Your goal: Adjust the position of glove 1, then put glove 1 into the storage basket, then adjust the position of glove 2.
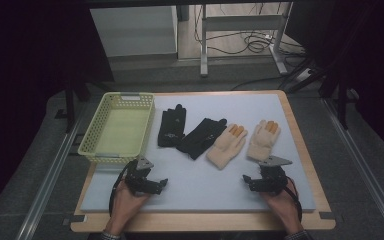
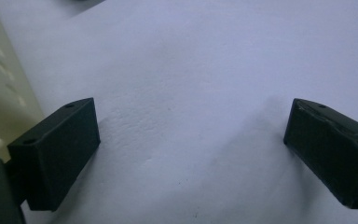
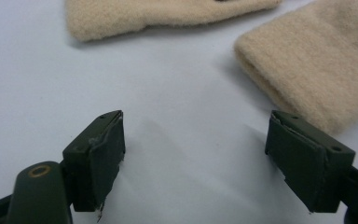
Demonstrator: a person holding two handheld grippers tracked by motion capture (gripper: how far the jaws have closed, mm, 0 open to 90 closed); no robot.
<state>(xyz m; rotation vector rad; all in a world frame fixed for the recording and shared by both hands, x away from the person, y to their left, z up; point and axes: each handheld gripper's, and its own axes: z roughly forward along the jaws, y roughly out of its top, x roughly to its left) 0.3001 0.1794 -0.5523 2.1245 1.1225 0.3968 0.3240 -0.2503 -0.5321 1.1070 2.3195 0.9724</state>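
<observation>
Two empty grippers waited low in the frame, below a row of four gloves on a pale mat.

The right gripper (image 1: 252, 181), jaws spread and empty, sat just below the rightmost beige knit glove (image 1: 263, 140); the left gripper (image 1: 156, 185), jaws likewise spread, sat below the yellow basket (image 1: 96, 148). The glove looked soft, light and floppy; its cuff (image 3: 303, 70), nearest the jaws, seemed the best place to pinch.

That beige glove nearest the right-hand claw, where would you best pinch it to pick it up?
Probably at the cuff. The rightmost beige glove lies flat with its fingers pointing away and its open cuff end toward the right gripper, whose jaws stand open just short of it. Coming in low from the near side, one jaw could slide under the cuff's thick folded edge and pinch it.
</observation>
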